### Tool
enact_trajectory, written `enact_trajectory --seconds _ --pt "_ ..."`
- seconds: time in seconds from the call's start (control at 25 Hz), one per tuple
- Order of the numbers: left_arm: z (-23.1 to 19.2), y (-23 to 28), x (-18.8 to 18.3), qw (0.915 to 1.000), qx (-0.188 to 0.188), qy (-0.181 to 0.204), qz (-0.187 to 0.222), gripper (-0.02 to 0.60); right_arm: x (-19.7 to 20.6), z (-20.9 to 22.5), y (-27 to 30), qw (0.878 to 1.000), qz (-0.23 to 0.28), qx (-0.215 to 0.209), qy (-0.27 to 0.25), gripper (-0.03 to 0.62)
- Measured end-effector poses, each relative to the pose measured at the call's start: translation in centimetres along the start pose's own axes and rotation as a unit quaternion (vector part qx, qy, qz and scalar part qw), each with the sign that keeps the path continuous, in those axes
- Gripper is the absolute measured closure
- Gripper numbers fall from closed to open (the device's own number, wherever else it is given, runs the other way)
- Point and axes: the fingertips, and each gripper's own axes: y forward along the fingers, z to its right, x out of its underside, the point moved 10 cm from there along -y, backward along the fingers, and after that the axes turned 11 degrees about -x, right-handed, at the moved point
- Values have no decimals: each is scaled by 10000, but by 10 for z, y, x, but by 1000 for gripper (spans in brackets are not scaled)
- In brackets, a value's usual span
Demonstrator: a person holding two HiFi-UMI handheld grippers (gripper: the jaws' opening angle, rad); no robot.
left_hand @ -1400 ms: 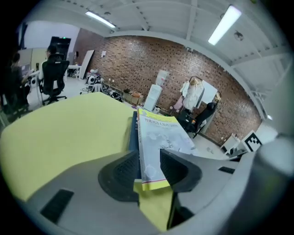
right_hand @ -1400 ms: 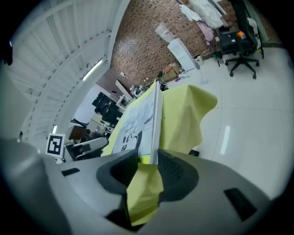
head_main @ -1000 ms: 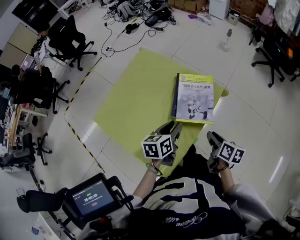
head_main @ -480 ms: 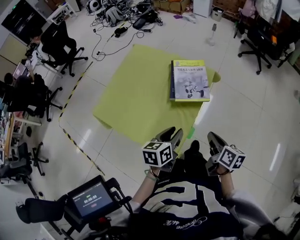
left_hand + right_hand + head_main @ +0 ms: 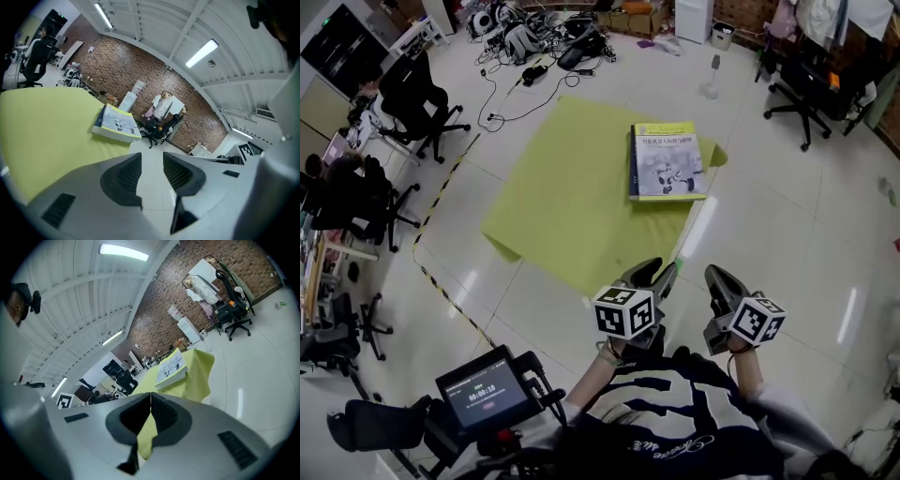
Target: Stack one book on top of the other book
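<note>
A light-covered book [image 5: 666,161] lies on top of a second one as a thick stack, on the far right part of a yellow-green cloth [image 5: 572,197] spread on the floor. The stack also shows in the left gripper view [image 5: 117,124] and the right gripper view [image 5: 171,369]. My left gripper [image 5: 661,272] hovers near the cloth's near edge, well short of the books, its jaws [image 5: 152,161] open and empty. My right gripper [image 5: 717,277] hangs beside it over bare tiles, its jaws [image 5: 150,397] shut with nothing between them.
Glossy white floor tiles surround the cloth. Black office chairs [image 5: 417,94] stand at the left and at the back right [image 5: 802,94]. Cables and bags [image 5: 534,42] lie at the back. Yellow-black tape [image 5: 450,291] runs along the floor at left. A small screen [image 5: 483,394] sits below.
Both grippers have drawn back towards the person, away from the books. The stack now lies farther off and higher in the head view.
</note>
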Motion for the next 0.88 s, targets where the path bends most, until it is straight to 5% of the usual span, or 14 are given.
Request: enact_trajectory --seconds 0.28,0.88 --pt "46 -15 32 9999 19 -6 110 434 7 -13 -47 9990 80 -155 -416 603" --pt "143 -102 147 9990 -369 -137 212 434 75 -46 -165 9955 -290 -826 -370 603"
